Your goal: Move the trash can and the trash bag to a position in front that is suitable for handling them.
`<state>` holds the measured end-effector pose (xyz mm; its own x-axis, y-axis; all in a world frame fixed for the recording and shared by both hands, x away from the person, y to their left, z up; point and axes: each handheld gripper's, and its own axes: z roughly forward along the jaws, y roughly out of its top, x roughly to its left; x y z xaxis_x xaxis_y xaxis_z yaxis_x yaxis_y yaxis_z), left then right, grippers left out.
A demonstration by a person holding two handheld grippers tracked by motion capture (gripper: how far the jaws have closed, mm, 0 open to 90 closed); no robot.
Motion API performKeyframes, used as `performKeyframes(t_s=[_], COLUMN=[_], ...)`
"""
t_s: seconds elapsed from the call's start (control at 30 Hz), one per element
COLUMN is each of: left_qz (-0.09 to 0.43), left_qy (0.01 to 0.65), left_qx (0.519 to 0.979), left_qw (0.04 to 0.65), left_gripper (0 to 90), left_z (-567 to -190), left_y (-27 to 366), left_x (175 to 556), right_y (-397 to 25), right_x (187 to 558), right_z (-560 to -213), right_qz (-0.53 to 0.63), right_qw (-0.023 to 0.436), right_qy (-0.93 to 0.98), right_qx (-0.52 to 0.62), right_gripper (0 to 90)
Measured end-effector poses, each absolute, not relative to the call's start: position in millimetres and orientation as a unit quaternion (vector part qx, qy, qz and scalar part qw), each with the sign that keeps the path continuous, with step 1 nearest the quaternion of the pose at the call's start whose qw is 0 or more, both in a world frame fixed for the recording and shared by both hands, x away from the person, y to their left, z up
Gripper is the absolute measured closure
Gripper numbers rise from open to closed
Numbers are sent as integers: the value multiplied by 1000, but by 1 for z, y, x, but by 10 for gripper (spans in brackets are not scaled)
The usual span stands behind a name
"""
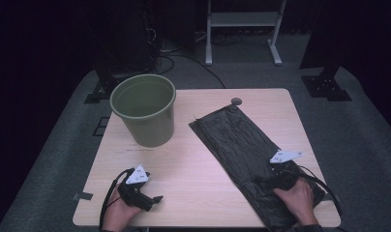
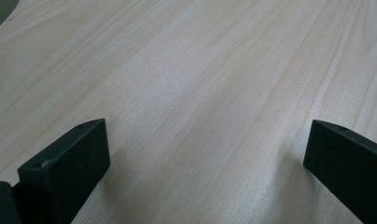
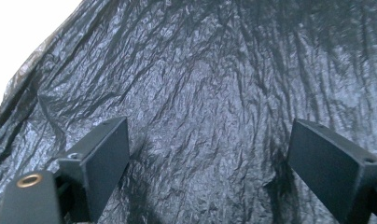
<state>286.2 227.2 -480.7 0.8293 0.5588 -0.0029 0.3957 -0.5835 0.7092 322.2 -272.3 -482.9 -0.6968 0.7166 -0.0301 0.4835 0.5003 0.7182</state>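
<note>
A black plastic bag (image 1: 242, 145) lies flat and crinkled across the right half of the wooden table (image 1: 193, 159), running from the far middle to the near right edge. My right gripper (image 1: 273, 180) rests on its near end, jaws wide apart over the wrinkled plastic (image 3: 205, 116), holding nothing. A green bucket (image 1: 145, 108) stands upright and looks empty at the far left of the table. My left gripper (image 1: 152, 199) lies near the front left edge, open over bare wood (image 2: 200, 93).
A small grey round object (image 1: 236, 101) sits at the far edge by the bag's top. Beyond the table stand a white frame (image 1: 242, 29) and dark stands on grey carpet. Bare wood lies between the bucket and the bag.
</note>
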Motion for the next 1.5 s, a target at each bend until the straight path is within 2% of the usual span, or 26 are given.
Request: performKeyframes(t_s=[0.37,1.5], left_qz=[114,140], left_qy=[277,302], left_qx=[869,851], left_qw=[393,406], left_gripper=[0,0], left_z=[-459,-377], left_y=[231,246], left_x=[286,310], right_y=[-274,-275], right_x=[322,322], right_z=[-486,-486], right_qz=[370,370], right_qw=[152,152], right_qy=[844,843], right_qx=[358,359], right_gripper=[117,122])
